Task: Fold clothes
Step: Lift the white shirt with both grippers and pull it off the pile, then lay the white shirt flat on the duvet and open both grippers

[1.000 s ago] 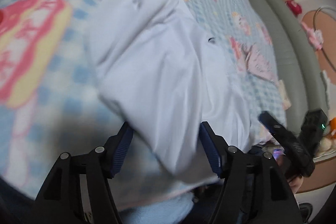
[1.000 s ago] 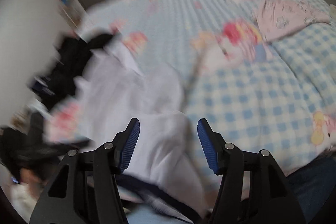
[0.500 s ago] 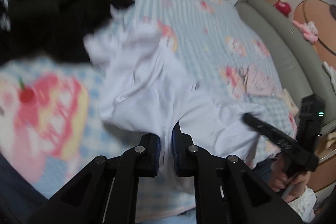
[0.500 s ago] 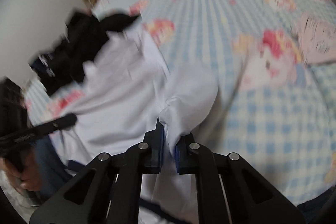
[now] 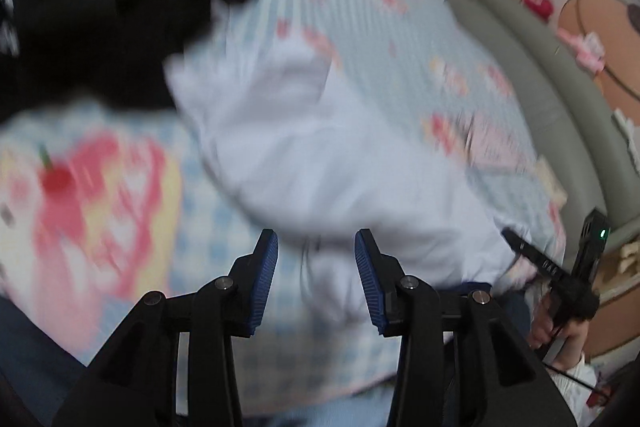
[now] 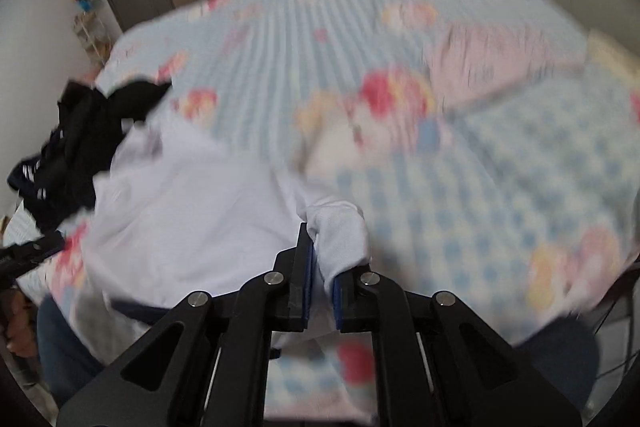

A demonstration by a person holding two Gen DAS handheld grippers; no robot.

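Note:
A white garment (image 5: 320, 155) lies spread and rumpled on the blue checked bedspread (image 5: 400, 39). In the left wrist view my left gripper (image 5: 316, 267) is open, its blue pads just at the garment's near edge, holding nothing. In the right wrist view my right gripper (image 6: 322, 279) is shut on a bunched fold of the white garment (image 6: 180, 219), which bulges up between the pads. The right gripper also shows at the lower right of the left wrist view (image 5: 560, 275). The frames are blurred by motion.
A pile of black clothes (image 5: 92, 7) lies on the bed beyond the white garment, also in the right wrist view (image 6: 80, 143). A folded pink garment (image 6: 500, 63) lies further right on the bed. A grey padded bed edge (image 5: 540, 79) runs along the right.
My left gripper, shut on the white garment half a second ago, has opened and let go. My right gripper stays shut on its fold and has pulled it nearer.

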